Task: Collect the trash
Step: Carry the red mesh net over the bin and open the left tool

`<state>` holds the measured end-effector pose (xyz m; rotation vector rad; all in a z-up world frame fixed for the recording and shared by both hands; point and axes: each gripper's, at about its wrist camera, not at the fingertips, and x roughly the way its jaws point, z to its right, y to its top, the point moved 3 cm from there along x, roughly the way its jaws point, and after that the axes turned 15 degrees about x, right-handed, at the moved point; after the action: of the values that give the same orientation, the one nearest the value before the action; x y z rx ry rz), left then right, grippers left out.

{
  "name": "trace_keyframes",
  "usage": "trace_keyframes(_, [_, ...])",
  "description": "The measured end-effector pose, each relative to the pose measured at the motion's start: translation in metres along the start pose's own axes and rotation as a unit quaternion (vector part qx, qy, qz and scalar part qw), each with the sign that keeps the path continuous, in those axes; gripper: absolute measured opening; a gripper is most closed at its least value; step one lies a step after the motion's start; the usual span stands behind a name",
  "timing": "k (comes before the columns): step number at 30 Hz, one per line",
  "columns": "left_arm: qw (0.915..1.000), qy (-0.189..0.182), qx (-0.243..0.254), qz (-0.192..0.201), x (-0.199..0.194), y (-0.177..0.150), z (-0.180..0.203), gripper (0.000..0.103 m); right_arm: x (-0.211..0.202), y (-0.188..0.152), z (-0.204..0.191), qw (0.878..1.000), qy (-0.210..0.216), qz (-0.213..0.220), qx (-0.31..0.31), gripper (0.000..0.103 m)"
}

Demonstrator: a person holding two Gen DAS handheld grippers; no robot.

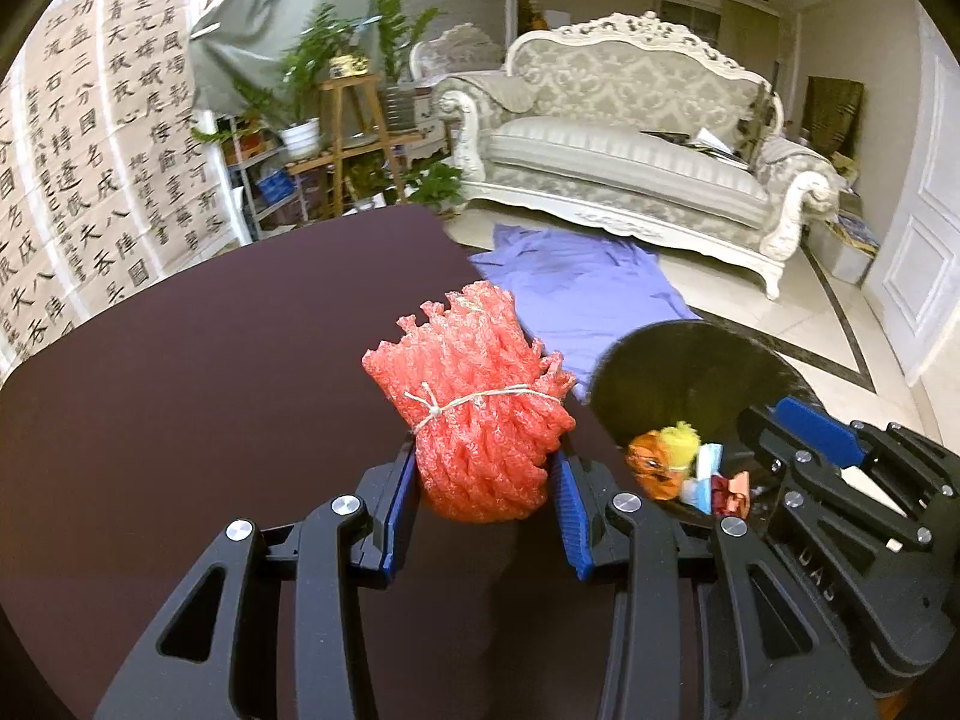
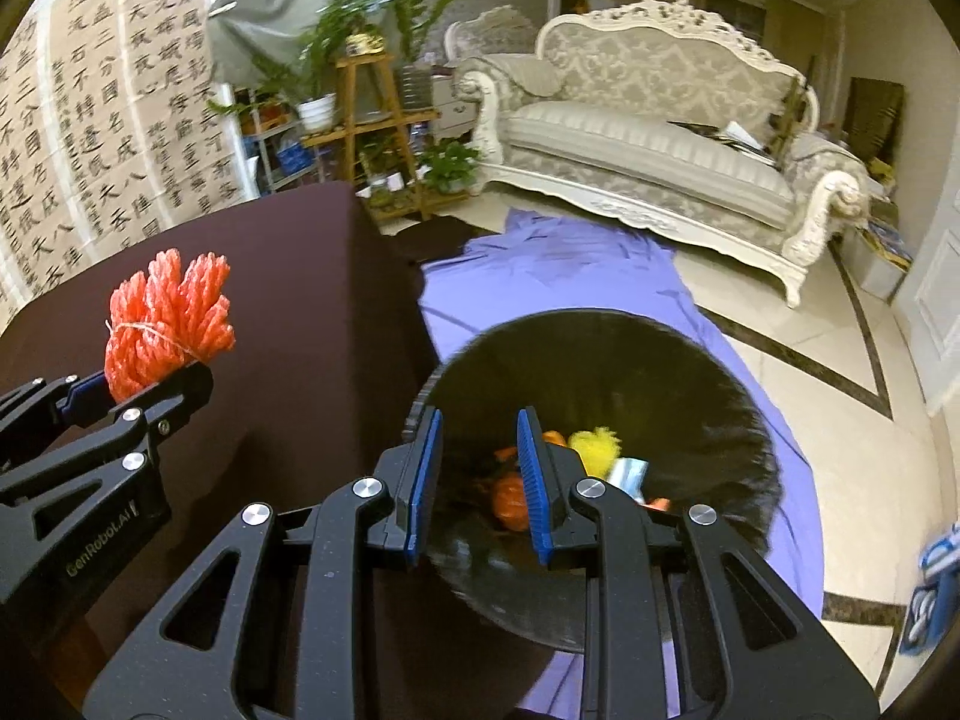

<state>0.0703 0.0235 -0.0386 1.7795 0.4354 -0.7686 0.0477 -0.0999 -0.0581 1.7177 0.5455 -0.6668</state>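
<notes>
— The red foam netting bundle (image 1: 480, 414), where is it found?

— It is gripped between the blue-padded fingers (image 1: 401, 516) of the left gripper (image 1: 489, 516), above the dark counter (image 1: 210, 390). A pale string is seen tied around its middle. In the right wrist view the same bundle (image 2: 165, 324) is seen at the left, clamped at its lower end.

— And the right gripper (image 2: 480, 480)?

— Its fingers (image 2: 423, 480) are parted and nothing is held between them. It is positioned over the mouth of the black bin (image 2: 690, 360), which is seen just beside the counter's edge (image 2: 360, 330).

— What is seen inside the bin?

— Several scraps are gathered at the bottom: an orange piece (image 2: 510, 495), a yellow fluffy piece (image 2: 594, 447) and a pale blue-white wrapper (image 2: 630, 471). From the left wrist view the bin (image 1: 690, 360) is seen to the right of the bundle, with the right gripper (image 1: 828, 456) reaching in over its rim.

— What surrounds them?

— A purple cloth (image 2: 570, 276) is spread on the tiled floor under the bin. Beyond it an ornate pale sofa (image 2: 660, 120) is placed, with potted plants on a wooden stand (image 2: 366, 96) to its left and calligraphy sheets (image 2: 120, 108) hung on the wall.
</notes>
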Motion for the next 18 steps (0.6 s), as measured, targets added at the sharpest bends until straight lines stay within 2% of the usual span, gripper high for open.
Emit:
trace_keyframes(10, [0.9991, -0.019, 0.035, 0.009, 0.007, 0.014, 0.044, 0.041, -0.005, 0.005, 0.052, 0.999, -0.026, 0.012, 0.036, 0.025])
trace_keyframes(18, [0.9982, -0.027, 0.053, 0.007, 0.022, 0.024, 0.068, 0.04, -0.005, 0.01, 0.079, 0.997, -0.041, 0.02, 0.057, 0.025])
